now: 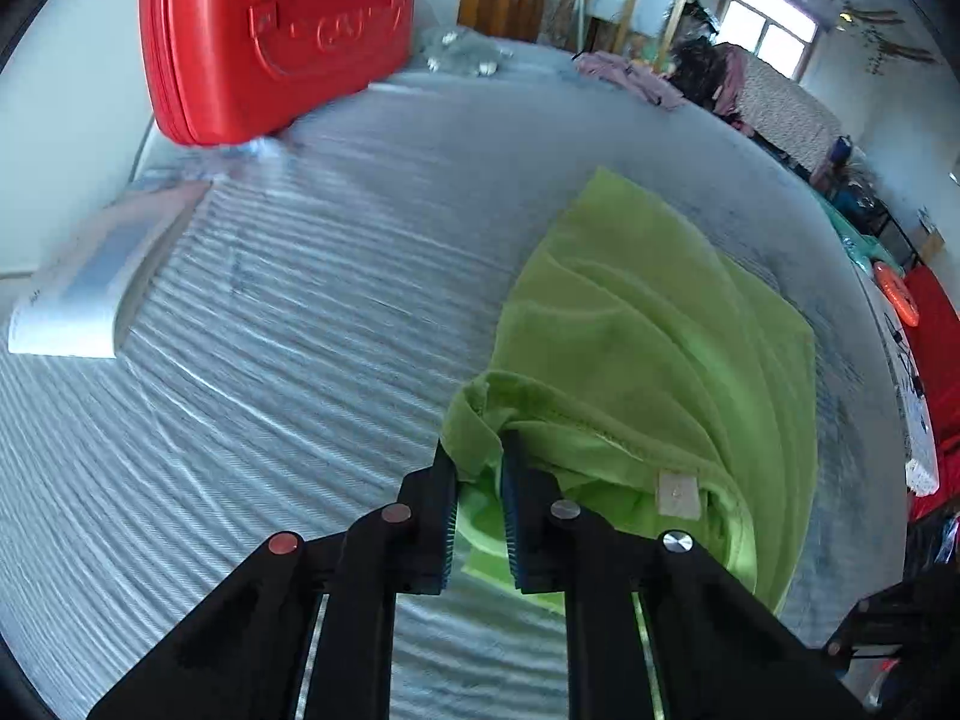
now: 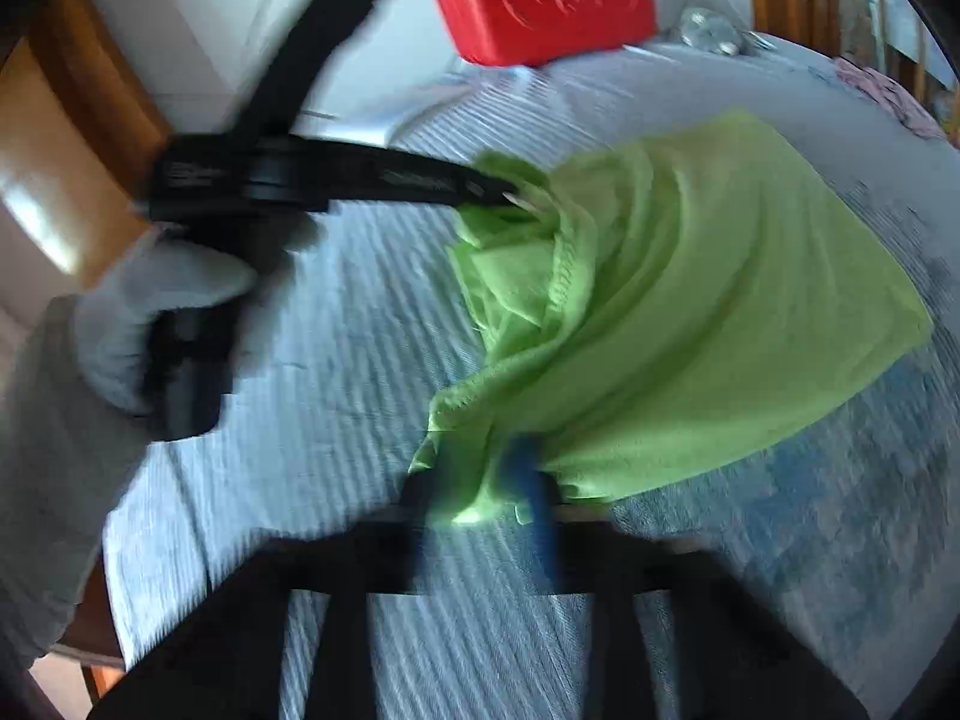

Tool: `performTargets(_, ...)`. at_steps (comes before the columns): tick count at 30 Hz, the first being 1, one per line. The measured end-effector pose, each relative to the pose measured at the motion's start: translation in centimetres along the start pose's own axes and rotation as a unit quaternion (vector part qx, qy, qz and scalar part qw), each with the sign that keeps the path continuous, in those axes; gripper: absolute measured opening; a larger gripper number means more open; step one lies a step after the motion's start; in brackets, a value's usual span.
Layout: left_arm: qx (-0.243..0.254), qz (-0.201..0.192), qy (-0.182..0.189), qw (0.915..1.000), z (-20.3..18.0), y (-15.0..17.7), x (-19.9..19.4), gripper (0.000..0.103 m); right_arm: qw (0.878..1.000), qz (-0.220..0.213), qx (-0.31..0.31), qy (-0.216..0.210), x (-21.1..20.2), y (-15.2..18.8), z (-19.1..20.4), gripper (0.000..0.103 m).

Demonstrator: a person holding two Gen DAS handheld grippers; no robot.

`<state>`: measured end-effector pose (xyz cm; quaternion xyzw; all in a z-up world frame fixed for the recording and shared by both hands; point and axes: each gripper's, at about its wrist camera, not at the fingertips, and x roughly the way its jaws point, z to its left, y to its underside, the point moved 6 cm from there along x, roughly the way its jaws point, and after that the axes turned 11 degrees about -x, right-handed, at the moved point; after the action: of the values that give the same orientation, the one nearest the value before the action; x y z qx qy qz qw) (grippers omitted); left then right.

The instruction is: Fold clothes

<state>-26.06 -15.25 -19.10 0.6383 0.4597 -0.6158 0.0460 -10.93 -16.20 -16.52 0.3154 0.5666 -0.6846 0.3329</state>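
1. Cloth count: one lime-green garment [image 1: 654, 324] lies on the striped grey-blue bed cover [image 1: 300, 312], toward its right side, with its far part flat on the cover and its near edge lifted at two corners.
2. Grippers: two, one per hand. The left gripper [image 1: 480, 468] has its two black fingers drawn narrow on a bunched corner of the garment; green cloth shows pinched between the blue pads [image 1: 516, 516].
3. A single pale tag [image 1: 679, 495] shows on the inner side of the garment, just right of that grip.
4. The right gripper [image 2: 480, 486] is blurred in its own view; its two fingers close on another near corner of the garment, and green cloth fills the gap between them.
5. In the right wrist view, the left gripper reaches in from the left, held by one gloved hand [image 2: 162, 312], its tip buried in the upper fold of the garment.
6. The two gripped corners sit apart, with the cloth draped in folds between them.
7. One red hard case [image 1: 270, 30] stands at the far left edge of the bed.
8. One pale flat booklet or pad [image 1: 96, 276] lies at the left of the cover, well apart from the garment.
9. One heap of pinkish clothes [image 1: 630, 75] rests at the far end of the bed.
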Motion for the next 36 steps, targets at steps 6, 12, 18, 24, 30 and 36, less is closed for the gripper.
performTargets(6,0.014,0.021,0.021,0.9995,2.4,3.3,-2.7,0.02,0.998,0.027,0.011,0.063,-1.4,3.8,0.7,0.002)
performTargets(12,0.043,0.022,0.045,0.9978,2.2,3.6,-5.8,0.059,0.993,0.008,0.095,0.063,-5.0,4.5,-0.6,0.004)
performTargets(18,0.048,0.016,0.048,0.9976,1.3,2.0,-6.6,0.059,0.992,-0.036,0.117,0.032,-6.9,1.7,0.2,0.004)
performTargets(24,0.072,0.032,0.052,0.9955,1.6,0.5,-3.8,0.059,0.99,-0.064,0.123,0.035,-4.8,-1.2,0.0,0.004)
performTargets(30,0.117,0.054,0.057,0.99,1.1,0.0,-1.0,0.059,0.988,-0.054,0.132,0.054,-2.9,-2.1,-0.1,0.007)
performTargets(36,0.162,0.087,0.075,0.9802,0.1,0.1,0.4,0.032,0.988,-0.04,0.128,0.072,-1.4,-3.0,-0.1,0.012)
